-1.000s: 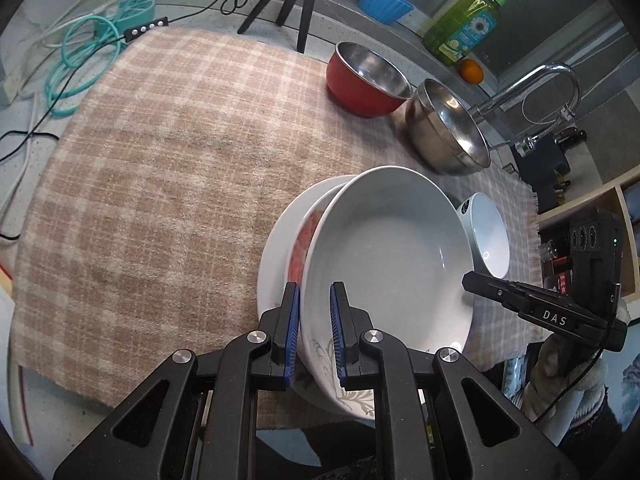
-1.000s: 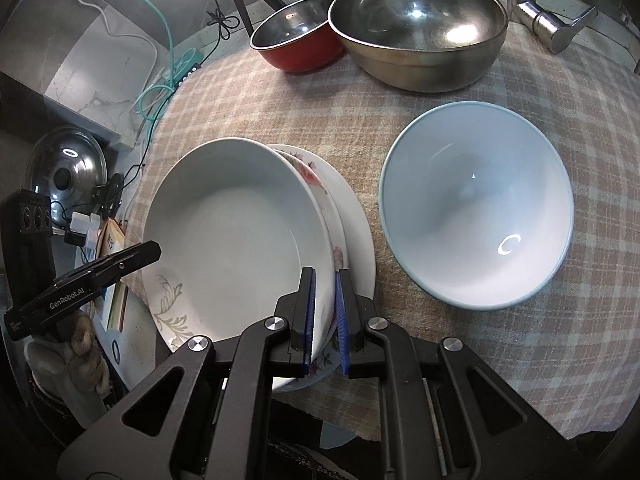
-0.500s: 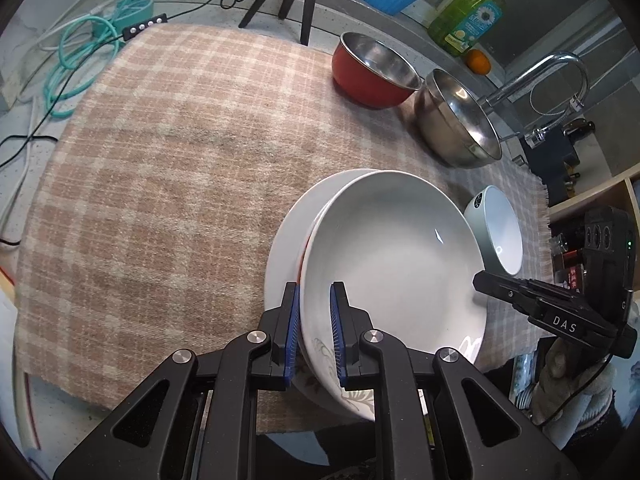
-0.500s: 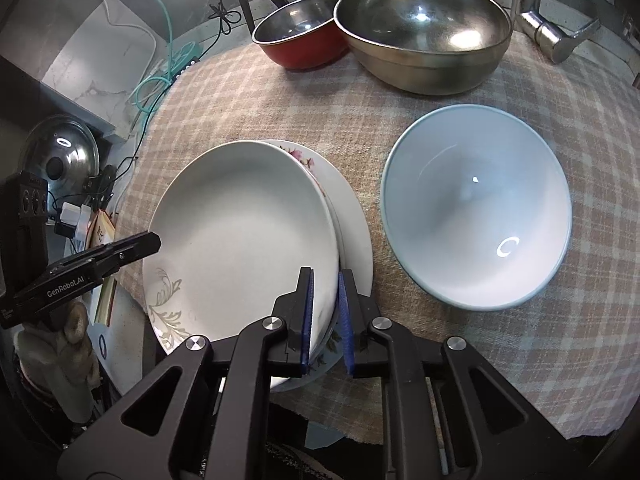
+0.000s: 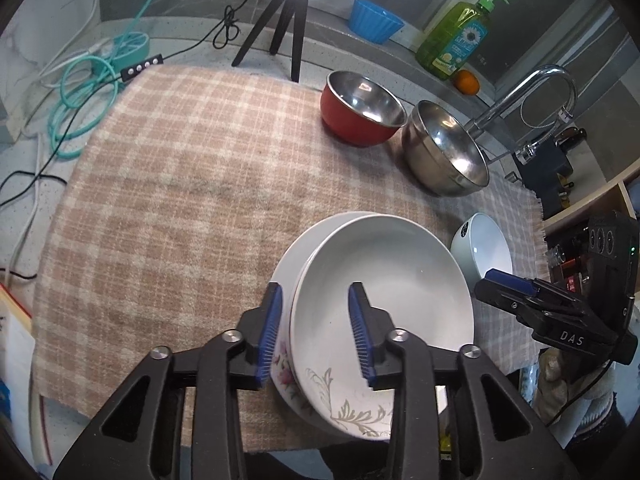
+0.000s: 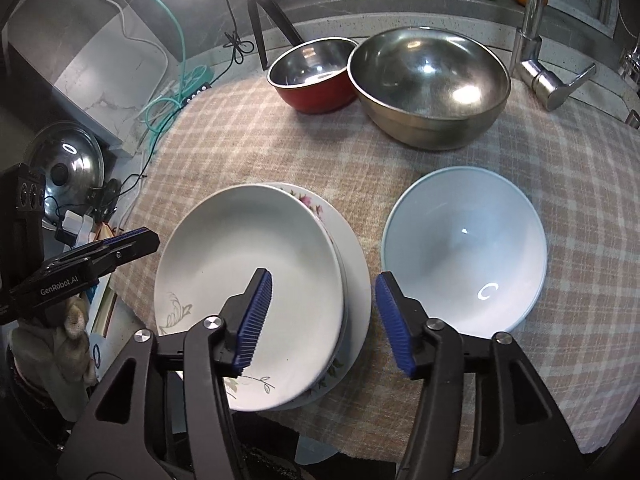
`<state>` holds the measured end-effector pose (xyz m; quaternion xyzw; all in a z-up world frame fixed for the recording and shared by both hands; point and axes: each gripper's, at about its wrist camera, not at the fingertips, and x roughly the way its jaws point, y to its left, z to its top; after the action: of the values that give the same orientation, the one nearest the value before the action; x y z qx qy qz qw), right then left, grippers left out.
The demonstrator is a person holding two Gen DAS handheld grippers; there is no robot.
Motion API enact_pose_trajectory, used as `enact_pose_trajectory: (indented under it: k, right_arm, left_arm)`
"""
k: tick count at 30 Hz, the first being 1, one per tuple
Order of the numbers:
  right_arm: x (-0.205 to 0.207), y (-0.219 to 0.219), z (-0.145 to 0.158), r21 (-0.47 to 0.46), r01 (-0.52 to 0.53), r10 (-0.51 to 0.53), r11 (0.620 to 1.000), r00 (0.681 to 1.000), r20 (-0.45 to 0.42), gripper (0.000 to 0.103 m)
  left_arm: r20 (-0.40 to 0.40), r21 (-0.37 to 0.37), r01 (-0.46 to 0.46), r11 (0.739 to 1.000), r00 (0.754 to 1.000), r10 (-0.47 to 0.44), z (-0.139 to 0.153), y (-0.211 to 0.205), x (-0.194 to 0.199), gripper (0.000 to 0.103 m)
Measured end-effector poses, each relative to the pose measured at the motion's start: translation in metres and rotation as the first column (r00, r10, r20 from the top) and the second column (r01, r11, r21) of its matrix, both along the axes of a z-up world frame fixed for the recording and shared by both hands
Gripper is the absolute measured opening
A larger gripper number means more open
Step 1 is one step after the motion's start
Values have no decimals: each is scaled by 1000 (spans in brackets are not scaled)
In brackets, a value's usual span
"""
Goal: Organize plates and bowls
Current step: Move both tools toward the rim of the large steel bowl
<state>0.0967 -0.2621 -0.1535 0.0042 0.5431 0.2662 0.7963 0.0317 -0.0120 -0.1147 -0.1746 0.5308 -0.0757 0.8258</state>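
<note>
A white deep plate with a leaf pattern [image 5: 384,292] [image 6: 248,280] rests on a flowered plate [image 5: 282,376] [image 6: 316,208] and a flat white plate [image 5: 296,252] [image 6: 358,272], stacked at the checked cloth's near edge. My left gripper [image 5: 316,332] is open, its jaws astride the stack's near rim. My right gripper [image 6: 322,320] is open, its jaws astride the stack's right rim. A pale blue bowl [image 6: 464,248] [image 5: 484,248] sits to the right of the stack.
A red bowl with a steel inside [image 5: 360,108] [image 6: 316,76] and a large steel bowl [image 5: 444,152] [image 6: 428,80] stand at the back. A tap [image 5: 532,96] [image 6: 536,56], a soap bottle [image 5: 456,36], a tripod [image 5: 288,20] and coiled cables [image 5: 84,96] line the counter [image 5: 24,184].
Both grippers were shut on the rim of the leaf-patterned plate; both have opened and let it go. The plate has settled onto the stack.
</note>
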Motion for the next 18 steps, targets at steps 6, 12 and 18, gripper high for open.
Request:
enact_pose_trajectory:
  k: [6,12,18]
  right_arm:
    - [3,-2,8,-2,8,-8,1000,1000,21,68]
    - [8,-10,21,9,28,-28,1000,998,52,68]
    - [24,-25,32,-10,54,-53,998,994,91,69]
  left_arm:
    - [11,-10,1,1000,1000,-1,4,-3,6,40]
    - [20,1,10,1000,1000,-10,8,-6,12,45]
    - [34,3,19,1000,999,-19,15,-15,21,45]
